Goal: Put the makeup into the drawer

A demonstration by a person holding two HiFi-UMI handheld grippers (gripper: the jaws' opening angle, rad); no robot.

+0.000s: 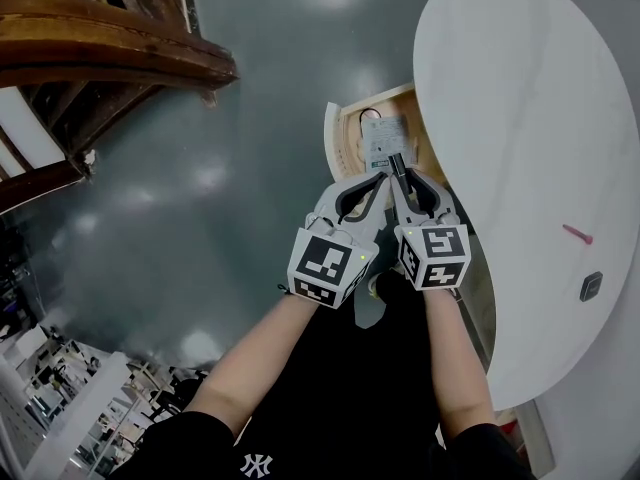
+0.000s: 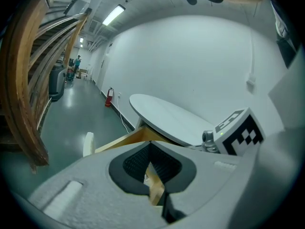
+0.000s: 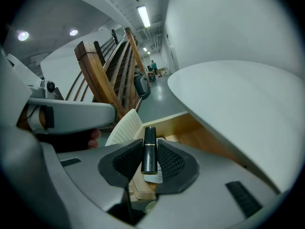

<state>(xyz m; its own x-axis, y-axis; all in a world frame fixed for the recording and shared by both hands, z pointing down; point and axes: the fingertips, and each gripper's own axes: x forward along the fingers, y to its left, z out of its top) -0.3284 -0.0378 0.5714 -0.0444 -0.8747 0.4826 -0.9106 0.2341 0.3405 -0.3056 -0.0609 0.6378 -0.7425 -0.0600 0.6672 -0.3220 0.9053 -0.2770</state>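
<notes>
My right gripper (image 1: 403, 185) (image 3: 148, 143) is shut on a black lipstick tube (image 3: 149, 156) with a thin gold band. The tube (image 1: 397, 164) stands upright between the pads and pokes out past the fingertips. It hangs over the open wooden drawer (image 1: 350, 116) (image 3: 183, 128) under the white round table (image 1: 520, 118). My left gripper (image 1: 378, 180) (image 2: 151, 146) is close beside the right one over the same drawer (image 2: 128, 140). Its fingertips meet and nothing is between them. Inside the drawer lies a white printed packet (image 1: 384, 138) with a dark cord.
The drawer's white ribbed front (image 1: 332, 140) (image 3: 123, 128) faces the grey floor. On the table lie a pink stick (image 1: 577, 234) and a small dark grey item (image 1: 591, 286). A wooden stair rail (image 1: 100, 53) stands at the upper left, with shelves of clutter at the lower left.
</notes>
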